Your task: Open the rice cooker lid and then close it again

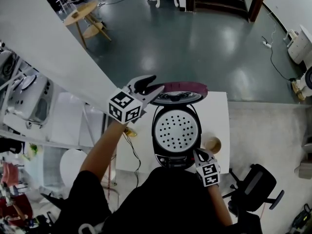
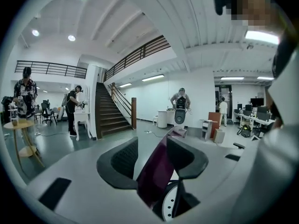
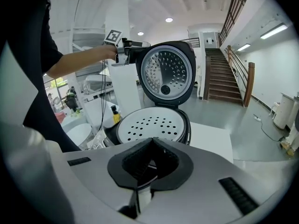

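Clearly, square markers [image 1: 126, 107] on left gripper [image 1: 157, 83]

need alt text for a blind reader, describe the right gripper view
A rice cooker lid stands open above a perforated white tray, with the left gripper at its upper edge. The right gripper sits shut in the foreground.

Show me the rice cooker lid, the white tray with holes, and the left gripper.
rice cooker lid [image 3: 170, 66], right gripper view, its round inner plate.
white tray with holes [image 1: 176, 130], head view, its middle.
left gripper [image 1: 156, 83], head view, between its fingertips.
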`<state>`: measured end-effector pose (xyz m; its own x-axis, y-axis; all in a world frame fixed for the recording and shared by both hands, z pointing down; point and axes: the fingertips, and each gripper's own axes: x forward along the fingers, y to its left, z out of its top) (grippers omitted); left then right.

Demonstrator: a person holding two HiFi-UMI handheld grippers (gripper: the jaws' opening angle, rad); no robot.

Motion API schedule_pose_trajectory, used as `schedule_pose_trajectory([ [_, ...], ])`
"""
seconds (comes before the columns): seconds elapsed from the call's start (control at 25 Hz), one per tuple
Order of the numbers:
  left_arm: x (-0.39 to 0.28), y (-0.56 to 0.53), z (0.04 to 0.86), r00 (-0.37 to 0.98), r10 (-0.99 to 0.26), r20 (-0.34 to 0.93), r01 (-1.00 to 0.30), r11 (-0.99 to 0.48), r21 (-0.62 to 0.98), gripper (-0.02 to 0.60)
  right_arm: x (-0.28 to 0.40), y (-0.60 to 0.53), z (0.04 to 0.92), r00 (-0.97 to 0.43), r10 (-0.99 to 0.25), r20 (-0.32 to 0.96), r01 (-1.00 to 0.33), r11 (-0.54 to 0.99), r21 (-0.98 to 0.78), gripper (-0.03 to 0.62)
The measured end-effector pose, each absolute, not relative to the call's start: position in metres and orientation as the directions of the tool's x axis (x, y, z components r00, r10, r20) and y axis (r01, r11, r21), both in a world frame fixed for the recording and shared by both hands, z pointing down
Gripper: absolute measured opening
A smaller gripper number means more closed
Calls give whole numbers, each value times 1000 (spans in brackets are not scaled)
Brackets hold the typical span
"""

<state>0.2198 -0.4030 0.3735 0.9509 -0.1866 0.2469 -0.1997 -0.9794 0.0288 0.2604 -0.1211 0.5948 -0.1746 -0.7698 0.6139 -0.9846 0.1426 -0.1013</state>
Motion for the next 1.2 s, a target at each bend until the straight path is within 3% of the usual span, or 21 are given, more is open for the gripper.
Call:
schedule_pose_trajectory([
  [0.6,214,-336,383,899,63,433,123,-986,-111,80,249,-114,590,-150,-787,598,-989,115,-97,0],
  [0.88,210,-311,389,853,56,518,188,-961,-204,67,243,-108,586,-125,-805,581,-991,78,-106,0],
  [1.2,201,-287,400,825,71,560,215,-957,-197,67,222,-97,589,-140,-798,586,-989,82,-124,0],
])
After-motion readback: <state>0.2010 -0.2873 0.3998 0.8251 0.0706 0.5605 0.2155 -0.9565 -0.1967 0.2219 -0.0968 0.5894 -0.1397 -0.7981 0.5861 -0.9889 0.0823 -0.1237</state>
